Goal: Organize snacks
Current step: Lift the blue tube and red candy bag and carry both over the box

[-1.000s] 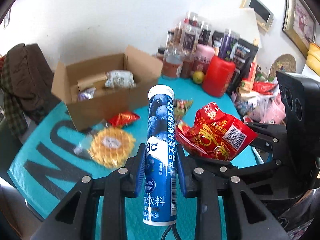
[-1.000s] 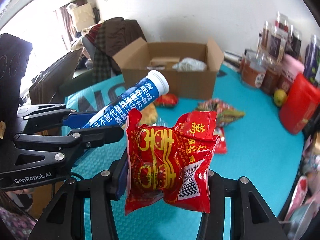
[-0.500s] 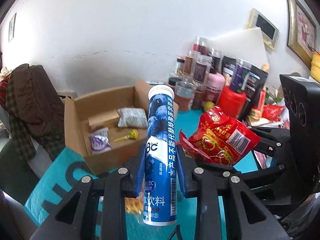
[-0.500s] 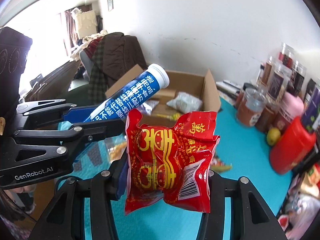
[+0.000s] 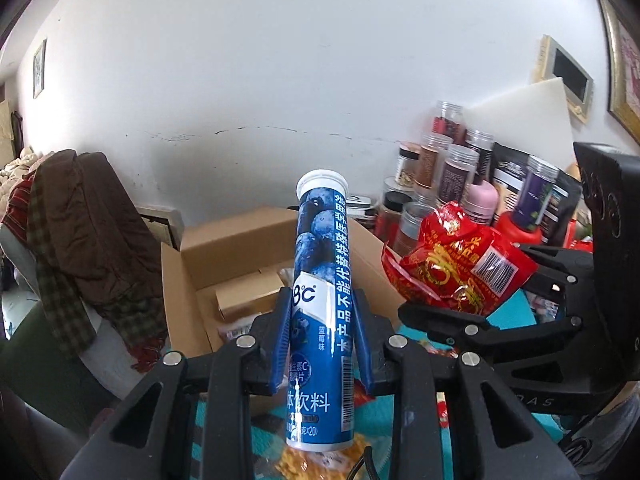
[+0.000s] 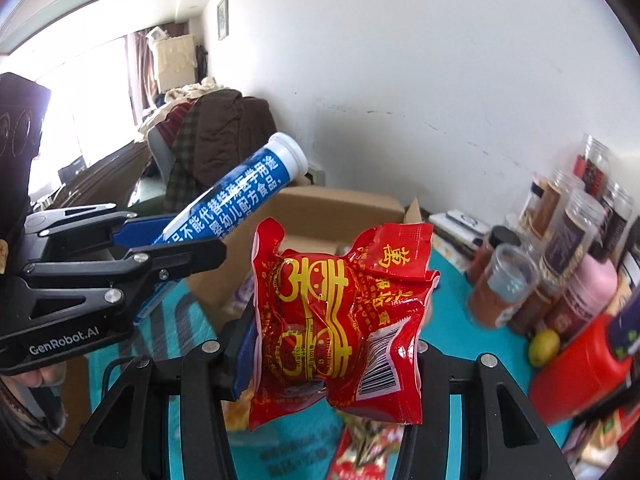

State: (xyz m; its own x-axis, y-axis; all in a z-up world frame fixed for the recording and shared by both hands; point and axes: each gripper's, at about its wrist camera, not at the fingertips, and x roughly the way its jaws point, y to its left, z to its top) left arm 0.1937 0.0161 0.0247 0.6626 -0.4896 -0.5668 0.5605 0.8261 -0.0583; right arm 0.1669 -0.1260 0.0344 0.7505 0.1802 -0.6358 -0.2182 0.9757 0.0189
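Note:
My left gripper (image 5: pixel 322 296) is shut on a blue tube with a white cap (image 5: pixel 320 264), held upright. The right wrist view shows that tube (image 6: pixel 240 196) slanting up out of the left gripper (image 6: pixel 160 248). My right gripper (image 6: pixel 332 344) is shut on a crinkled red snack packet (image 6: pixel 340 312) with yellow print. In the left wrist view the packet (image 5: pixel 452 268) hangs just right of the tube. An open cardboard box (image 5: pixel 224 248) lies close behind and below both grippers, with small packs inside. In the right wrist view the box (image 6: pixel 340 208) sits behind the packet.
Several jars and bottles (image 5: pixel 452 172) crowd the right side by the wall, with a red canister (image 6: pixel 580 368) and a lemon (image 6: pixel 543 342). A chair draped with clothes (image 5: pixel 80 240) stands left of the box. Loose snacks (image 5: pixel 320 460) lie on the teal tablecloth (image 6: pixel 452 320) below.
Both grippers have risen and moved toward the box, each keeping its item. The box is now close below and partly hidden behind them; more wall shows.

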